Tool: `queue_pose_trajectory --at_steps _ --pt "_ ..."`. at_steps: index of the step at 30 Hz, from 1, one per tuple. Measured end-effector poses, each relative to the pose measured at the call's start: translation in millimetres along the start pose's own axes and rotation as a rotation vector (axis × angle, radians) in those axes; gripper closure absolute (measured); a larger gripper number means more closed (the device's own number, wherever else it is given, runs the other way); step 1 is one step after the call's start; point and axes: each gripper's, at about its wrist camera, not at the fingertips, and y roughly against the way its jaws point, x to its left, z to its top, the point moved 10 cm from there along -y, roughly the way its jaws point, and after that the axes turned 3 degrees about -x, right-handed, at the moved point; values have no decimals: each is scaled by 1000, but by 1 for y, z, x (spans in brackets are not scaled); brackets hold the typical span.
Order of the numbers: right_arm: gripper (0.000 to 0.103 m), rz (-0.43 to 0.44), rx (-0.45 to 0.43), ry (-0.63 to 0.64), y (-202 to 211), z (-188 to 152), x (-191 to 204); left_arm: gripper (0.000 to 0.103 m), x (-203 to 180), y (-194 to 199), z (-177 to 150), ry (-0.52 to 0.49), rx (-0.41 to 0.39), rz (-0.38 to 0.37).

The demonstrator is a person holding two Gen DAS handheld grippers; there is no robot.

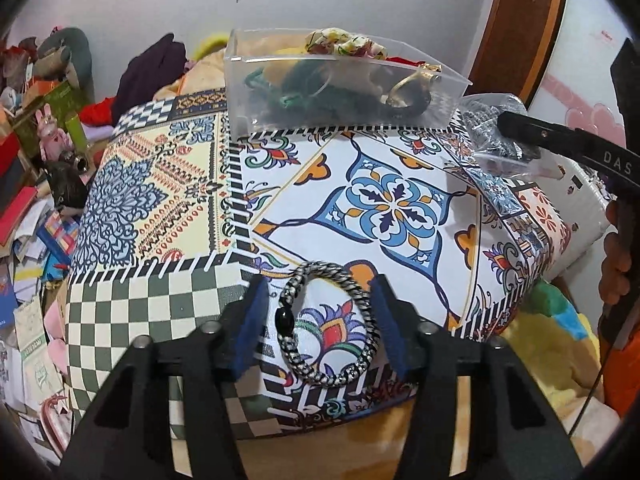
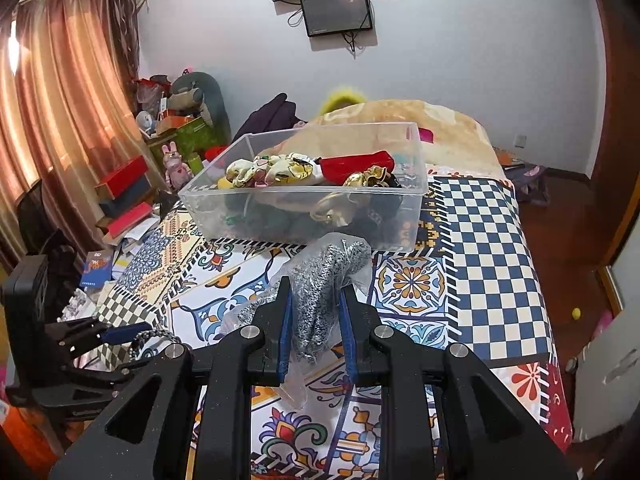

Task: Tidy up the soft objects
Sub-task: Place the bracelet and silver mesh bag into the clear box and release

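Two grippers, each busy with one soft item. Left gripper (image 1: 320,320) has its blue pads (image 1: 252,320) spread wide around a black-and-white braided hair tie (image 1: 326,320), which lies flat on the patterned cloth (image 1: 160,312); pads not touching it, likely lined up to close. Right gripper (image 2: 316,332) is pinched on a clear bag of speckled grey ties (image 2: 320,292), lifted off the cloth, probably to carry it. Clear bin (image 2: 304,216) sits at 12 o'clock from both, already holding scrunchies (image 2: 272,170), so it looks like the drop target.
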Motion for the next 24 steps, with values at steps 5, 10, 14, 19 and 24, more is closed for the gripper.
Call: queue_pose_trajectory --at_steps 5,10,14,19,24 --pt "84 -3 4 -4 -1 -1 -2 83 1 -4 5 6 -12 -5" --pt "84 -4 -2 -8 0 0 -5 96 8 -11 13 47 -6 -21" --pt "84 -1 -13 -8 1 5 -6 96 5 -7 28 36 -38 -27" --pt "84 -9 -45 7 5 22 -11 96 -5 3 61 -8 -102 -32" --pt "84 -18 -103 24 9 49 -13 96 -10 14 105 -34 -179 -37"
